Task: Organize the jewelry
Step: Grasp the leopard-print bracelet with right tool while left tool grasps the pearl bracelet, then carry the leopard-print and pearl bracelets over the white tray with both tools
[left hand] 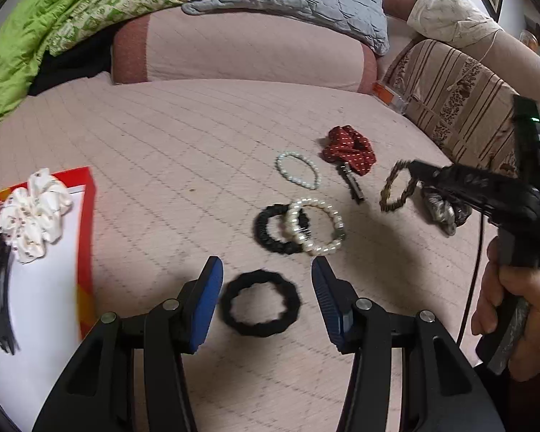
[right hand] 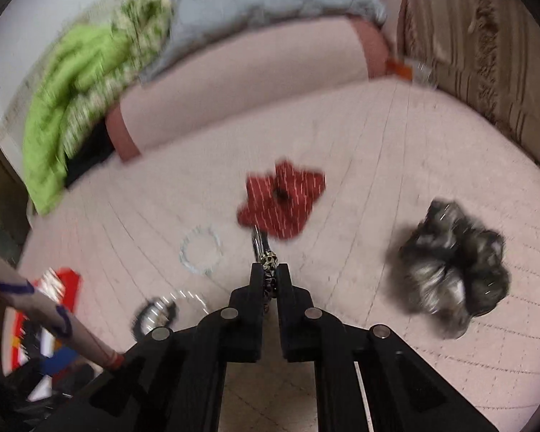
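Left gripper (left hand: pixel 266 289): its blue-padded jaws stood about half open on either side of the black hair tie (left hand: pixel 260 302), not pressing on it; the tie lay flat on the pink quilt (left hand: pixel 162 144), so the straddle looked like a lining-up for a pinch, I judge.

Right gripper (right hand: pixel 270 277): jaws shut on the leopard-print band (right hand: pixel 269 266), pinched at one edge; in the left wrist view the band (left hand: pixel 397 189) hung as an open loop off the fingertips, clear of the quilt, probably so it could be carried without dragging.

Person's hand (left hand: pixel 514 302): wrapped round the right gripper's handle at the right edge.

Tray (left hand: pixel 86 216): red-rimmed, white inside, at the left; it held a white scrunchie (left hand: pixel 36 212) and dark strips too blurred to name; likely the collecting place for sorted pieces.

Middle ground: a black beaded bracelet (left hand: pixel 270 230) lay under a pearl bracelet (left hand: pixel 315 226), overlapping; both apparently not yet sorted.

Farther: a smaller pearl bracelet (left hand: pixel 298 171); a metal hair clip (left hand: pixel 351 181) touching the red dotted scrunchie (left hand: pixel 349 149); a grey-black scrunchie (right hand: pixel 453 262) to the right, apart from the rest.

Far: a pink bolster (left hand: pixel 241 46), with a green blanket (left hand: pixel 54 18) heaped behind it.
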Motion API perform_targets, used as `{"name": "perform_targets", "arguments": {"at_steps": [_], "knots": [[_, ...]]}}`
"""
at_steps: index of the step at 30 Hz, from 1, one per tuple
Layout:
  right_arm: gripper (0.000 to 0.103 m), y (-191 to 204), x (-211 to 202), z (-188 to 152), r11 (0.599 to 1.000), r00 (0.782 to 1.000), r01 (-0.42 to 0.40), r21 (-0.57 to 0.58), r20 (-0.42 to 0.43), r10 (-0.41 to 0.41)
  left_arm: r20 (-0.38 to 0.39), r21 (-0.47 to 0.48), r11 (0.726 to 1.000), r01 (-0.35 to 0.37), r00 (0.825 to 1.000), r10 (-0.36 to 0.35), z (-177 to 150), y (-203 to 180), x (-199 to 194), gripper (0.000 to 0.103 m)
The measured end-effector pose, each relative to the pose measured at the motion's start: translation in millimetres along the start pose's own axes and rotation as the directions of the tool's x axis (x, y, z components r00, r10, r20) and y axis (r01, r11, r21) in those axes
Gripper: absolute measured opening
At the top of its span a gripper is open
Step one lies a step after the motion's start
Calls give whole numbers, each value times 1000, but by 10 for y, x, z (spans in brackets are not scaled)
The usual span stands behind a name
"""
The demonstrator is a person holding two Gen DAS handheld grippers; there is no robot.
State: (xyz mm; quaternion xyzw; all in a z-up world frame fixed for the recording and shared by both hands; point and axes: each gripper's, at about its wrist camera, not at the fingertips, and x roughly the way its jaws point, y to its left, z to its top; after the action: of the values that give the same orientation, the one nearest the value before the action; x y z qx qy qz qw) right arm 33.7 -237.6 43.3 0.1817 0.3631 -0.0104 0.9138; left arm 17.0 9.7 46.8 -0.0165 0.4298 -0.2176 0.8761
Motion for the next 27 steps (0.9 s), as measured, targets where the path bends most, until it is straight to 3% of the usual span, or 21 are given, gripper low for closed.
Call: {"name": "perform_targets", "arguments": {"at_steps": [5, 10, 12, 21, 25, 27], "knots": [[8, 14, -135, 89, 994, 993, -107, 17, 61, 106, -28, 10, 1000, 18, 999, -18, 133, -100, 189, 49], [8, 54, -96, 90, 991, 990, -134, 29, 42, 132, -69, 72, 997, 23, 997, -18, 244, -245, 451, 29], [8, 65, -87, 99, 990, 990, -136, 30, 40, 135, -87, 79, 997, 5, 996, 2, 273, -263, 549, 25], [8, 113, -75, 102, 985, 985, -170, 24, 28, 169, -158, 27, 999, 21, 987, -17, 356, -224, 917, 22], [8, 117, -61, 104, 985, 985, -174, 22, 24, 173, -126, 39, 999, 2, 992, 3, 353, -267, 918, 10], [8, 107, -53, 102, 985, 985, -174, 24, 23, 173, -91, 38, 999, -15, 996, 18, 339, -279, 844, 10]]}}
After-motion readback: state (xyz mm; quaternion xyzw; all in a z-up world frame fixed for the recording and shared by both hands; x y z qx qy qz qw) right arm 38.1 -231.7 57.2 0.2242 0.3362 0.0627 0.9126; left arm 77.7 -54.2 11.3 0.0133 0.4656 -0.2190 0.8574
